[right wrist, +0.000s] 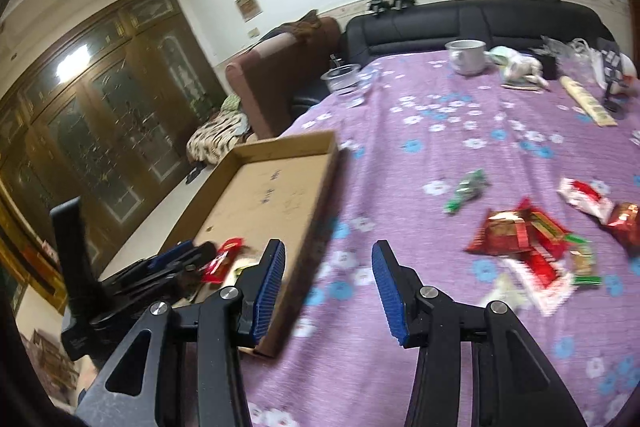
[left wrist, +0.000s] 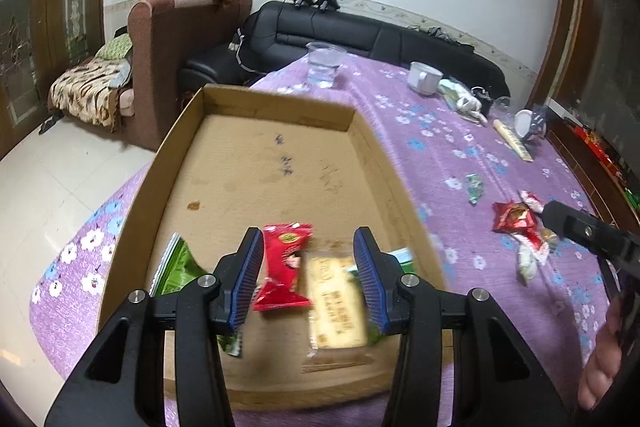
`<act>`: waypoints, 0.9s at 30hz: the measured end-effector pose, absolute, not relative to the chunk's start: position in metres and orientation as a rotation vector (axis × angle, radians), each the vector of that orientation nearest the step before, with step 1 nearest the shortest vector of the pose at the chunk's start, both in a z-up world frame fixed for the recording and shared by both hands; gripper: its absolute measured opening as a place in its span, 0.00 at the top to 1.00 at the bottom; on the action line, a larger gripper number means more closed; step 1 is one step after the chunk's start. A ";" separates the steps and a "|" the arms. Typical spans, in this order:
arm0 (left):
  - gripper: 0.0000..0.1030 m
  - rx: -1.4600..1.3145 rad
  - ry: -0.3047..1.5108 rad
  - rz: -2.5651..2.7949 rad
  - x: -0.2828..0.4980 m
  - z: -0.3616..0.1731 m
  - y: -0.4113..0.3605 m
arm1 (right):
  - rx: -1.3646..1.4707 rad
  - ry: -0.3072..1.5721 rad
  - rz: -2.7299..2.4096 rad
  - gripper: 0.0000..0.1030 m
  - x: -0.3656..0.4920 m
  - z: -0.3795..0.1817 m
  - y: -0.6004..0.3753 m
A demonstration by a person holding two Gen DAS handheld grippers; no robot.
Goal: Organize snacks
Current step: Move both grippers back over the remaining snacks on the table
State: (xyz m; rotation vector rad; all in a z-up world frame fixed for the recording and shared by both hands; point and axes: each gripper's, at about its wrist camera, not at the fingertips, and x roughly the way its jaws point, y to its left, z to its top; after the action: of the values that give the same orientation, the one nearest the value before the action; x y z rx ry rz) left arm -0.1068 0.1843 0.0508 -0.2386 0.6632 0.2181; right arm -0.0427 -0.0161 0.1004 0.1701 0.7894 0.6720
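A shallow cardboard box (left wrist: 276, 107) lies on the purple flowered tablecloth (left wrist: 440, 163). At its near end lie a red snack packet (left wrist: 285, 267), a clear-wrapped biscuit pack (left wrist: 338, 305) and green packets (left wrist: 176, 269). My left gripper (left wrist: 308, 277) is open above them, holding nothing. My right gripper (right wrist: 328, 287) is open and empty over the cloth, just right of the box's (right wrist: 320, 187) wall. Loose snacks lie on the cloth: a red packet pile (right wrist: 520, 235), a green candy (right wrist: 468, 189) and a red-white packet (right wrist: 586, 197). The right gripper (left wrist: 588, 231) also shows in the left wrist view.
A clear plastic cup (left wrist: 325, 63), a white mug (left wrist: 425, 77), a white toy (right wrist: 518, 65), a long cracker pack (right wrist: 586, 101) and a tipped cup (left wrist: 530, 125) stand at the table's far side. A black sofa (left wrist: 360, 35) and a brown armchair (left wrist: 172, 59) are beyond.
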 end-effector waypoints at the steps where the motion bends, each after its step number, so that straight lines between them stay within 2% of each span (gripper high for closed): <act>1: 0.56 -0.235 0.662 0.212 -0.107 0.054 0.181 | 0.181 0.788 0.659 0.55 -0.039 0.101 -0.025; 9: 0.56 -0.176 0.672 0.147 -0.098 0.069 0.143 | 0.311 0.766 0.527 0.52 -0.014 0.098 -0.105; 16: 0.56 -0.114 0.724 0.003 -0.078 0.074 0.087 | 0.412 0.834 0.371 0.53 0.013 0.076 -0.154; 20: 0.48 -0.083 0.811 -0.142 -0.056 0.064 0.043 | 0.409 0.912 0.296 0.56 0.024 0.061 -0.167; 22: 0.48 -0.053 0.846 -0.187 -0.044 0.059 0.024 | 0.378 0.951 0.272 0.61 0.029 0.052 -0.165; 27: 0.48 0.015 0.891 -0.217 -0.021 0.049 -0.009 | 0.314 1.014 0.227 0.63 0.036 0.034 -0.159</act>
State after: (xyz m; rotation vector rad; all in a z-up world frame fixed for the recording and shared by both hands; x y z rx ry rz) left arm -0.0212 -0.0086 0.0486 0.0154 0.8914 -0.2167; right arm 0.0361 -0.1587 0.0338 0.3142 1.0135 0.2266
